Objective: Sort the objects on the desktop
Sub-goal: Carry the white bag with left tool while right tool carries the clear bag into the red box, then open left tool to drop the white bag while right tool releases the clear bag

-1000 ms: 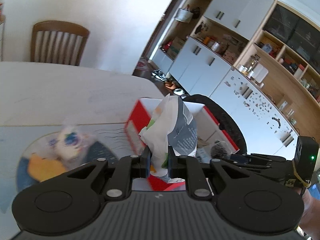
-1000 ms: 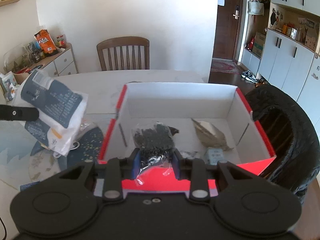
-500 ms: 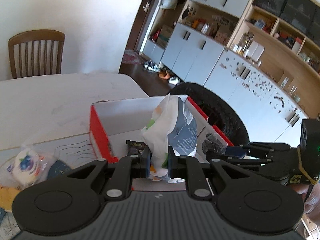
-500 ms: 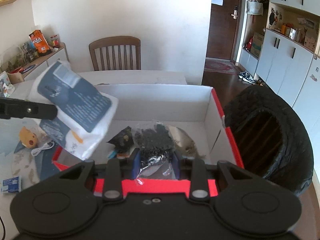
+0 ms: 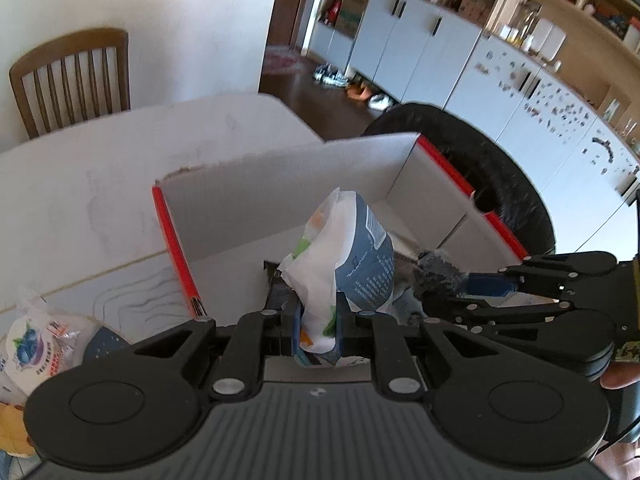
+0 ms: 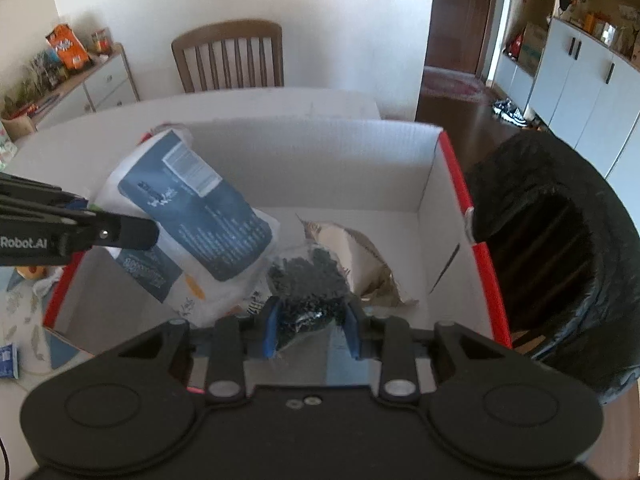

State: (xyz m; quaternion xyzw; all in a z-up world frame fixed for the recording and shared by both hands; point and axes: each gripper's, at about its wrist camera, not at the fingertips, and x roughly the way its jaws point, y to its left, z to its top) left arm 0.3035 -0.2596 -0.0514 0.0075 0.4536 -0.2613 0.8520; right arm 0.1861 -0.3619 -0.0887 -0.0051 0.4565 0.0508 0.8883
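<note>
1. Left gripper (image 5: pixel 318 326): closed on a white-and-blue packet (image 5: pixel 346 264), held above the box's interior near its left wall.
2. Right gripper (image 6: pixel 312 330): fingers clamped on a clear bag of dark granules (image 6: pixel 308 280), over the box's near edge.
3. Red-edged cardboard box (image 6: pixel 452 168): open on the table (image 5: pixel 100 168); holds a crumpled brown wrapper (image 6: pixel 360 252), possibly foil.
4. Blueberry-print packet (image 5: pixel 30 346): on the table, left of the box.

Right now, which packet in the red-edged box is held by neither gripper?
The crinkled tan packet, lying on the box floor. The white-and-blue pouch is in the left gripper, the clear dark-granule bag in the right gripper.
</note>
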